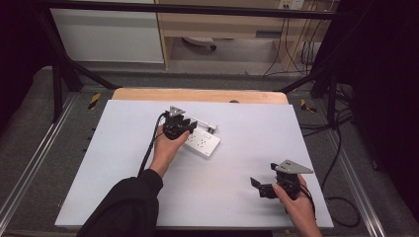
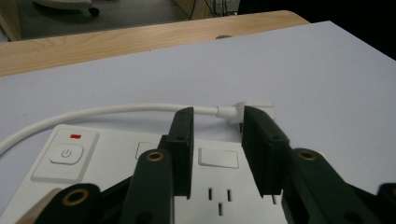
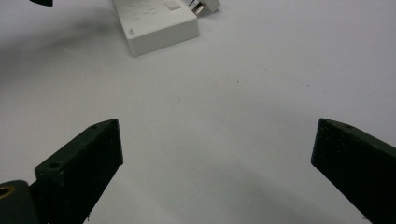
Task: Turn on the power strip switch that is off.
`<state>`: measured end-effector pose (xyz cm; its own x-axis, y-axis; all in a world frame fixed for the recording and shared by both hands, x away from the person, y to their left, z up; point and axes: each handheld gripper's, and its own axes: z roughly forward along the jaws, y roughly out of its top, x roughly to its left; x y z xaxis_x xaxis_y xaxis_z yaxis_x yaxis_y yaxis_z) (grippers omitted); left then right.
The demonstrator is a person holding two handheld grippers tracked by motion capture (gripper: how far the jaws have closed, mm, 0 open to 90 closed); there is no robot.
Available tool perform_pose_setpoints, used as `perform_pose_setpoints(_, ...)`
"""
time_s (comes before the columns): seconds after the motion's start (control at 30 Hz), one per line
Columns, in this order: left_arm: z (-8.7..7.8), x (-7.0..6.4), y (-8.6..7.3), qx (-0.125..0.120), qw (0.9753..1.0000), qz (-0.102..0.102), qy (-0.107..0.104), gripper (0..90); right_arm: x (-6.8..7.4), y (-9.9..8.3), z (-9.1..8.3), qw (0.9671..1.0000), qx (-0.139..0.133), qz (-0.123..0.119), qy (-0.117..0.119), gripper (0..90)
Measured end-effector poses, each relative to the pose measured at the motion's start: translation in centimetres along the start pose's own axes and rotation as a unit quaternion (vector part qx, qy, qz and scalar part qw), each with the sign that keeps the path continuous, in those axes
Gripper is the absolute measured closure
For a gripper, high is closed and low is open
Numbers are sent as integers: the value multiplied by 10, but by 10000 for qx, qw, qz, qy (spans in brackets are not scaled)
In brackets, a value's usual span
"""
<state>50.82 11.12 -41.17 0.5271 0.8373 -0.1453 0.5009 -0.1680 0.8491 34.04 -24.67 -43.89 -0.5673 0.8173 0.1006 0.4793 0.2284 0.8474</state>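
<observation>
Left claw (image 2: 217, 154) parted over white plastic power strip (image 2: 116, 163); right claw (image 3: 217, 172) wide open above grey-white surface (image 3: 243, 84).

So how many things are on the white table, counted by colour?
White: 2, the flat white plastic power strip and the white plug on its white cable.
Black: 2, the left gripper over the strip and the right gripper with jaws wide apart.
Total: 4.
</observation>
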Motion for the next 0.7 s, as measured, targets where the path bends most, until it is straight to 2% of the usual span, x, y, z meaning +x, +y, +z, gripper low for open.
perform_pose_setpoints(0.23, 3, 3, -1, -13, 9998, -103, -142, 792, -1, 0, 0, 10000, 26, 9, -20, 26)
perform_pose_setpoints(0.53, 4, 6, -1, -76, 9998, -151, -124, 847, -1, 0, 0, 10000, 21, 17, -23, 26)
perform_pose_setpoints(0.7, 5, 6, -1, -99, 9999, -107, -76, 898, -1, 0, 0, 10000, 10, 46, -21, 26)
